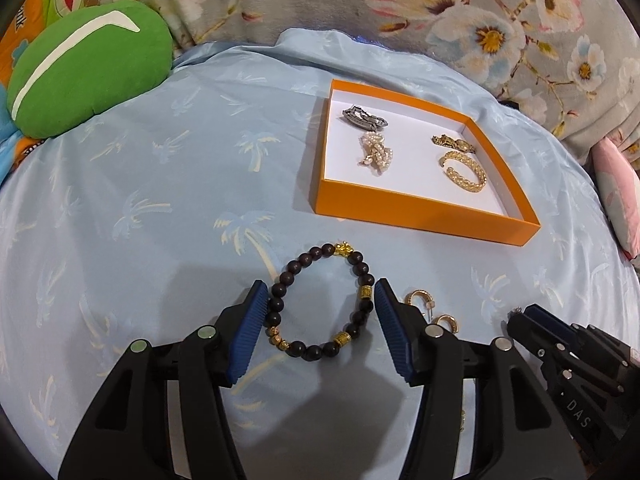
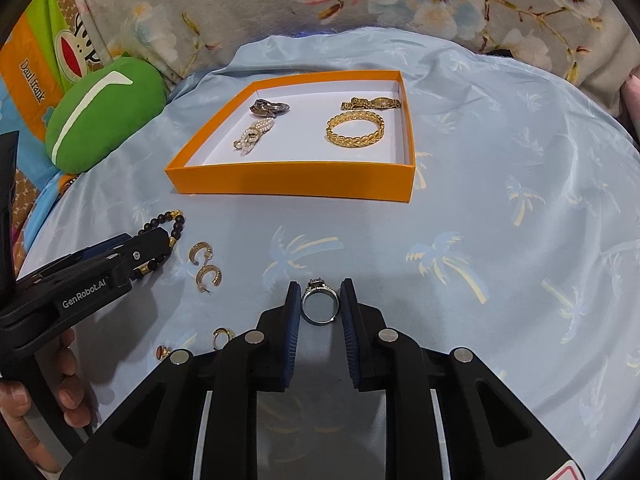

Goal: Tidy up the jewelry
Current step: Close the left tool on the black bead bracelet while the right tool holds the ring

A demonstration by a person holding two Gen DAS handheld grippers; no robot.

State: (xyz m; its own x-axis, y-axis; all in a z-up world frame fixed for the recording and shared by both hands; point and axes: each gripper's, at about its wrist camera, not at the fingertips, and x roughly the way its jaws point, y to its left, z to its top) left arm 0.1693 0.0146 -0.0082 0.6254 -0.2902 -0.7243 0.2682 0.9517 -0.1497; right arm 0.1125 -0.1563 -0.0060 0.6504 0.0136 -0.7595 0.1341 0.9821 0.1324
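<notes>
On palm-print blue cloth (image 2: 500, 140), left jaws straddle bead bracelet (image 1: 320, 300) loosely; right jaws grip ring (image 2: 320, 306)

— What am I looking at behind the work area?

— I see a pale blue sheet (image 1: 160, 208) printed with faint palm trees; it covers the whole surface and lies slightly creased. Beyond it a grey floral fabric (image 2: 248, 12) with big pink and white blossoms runs across the back.

— Anything at the sides?

— On my left a green plush cushion (image 1: 84, 76) with a white stripe rests at the sheet's edge, against an orange cartoon-print fabric (image 2: 32, 80). The light is soft and even.
</notes>
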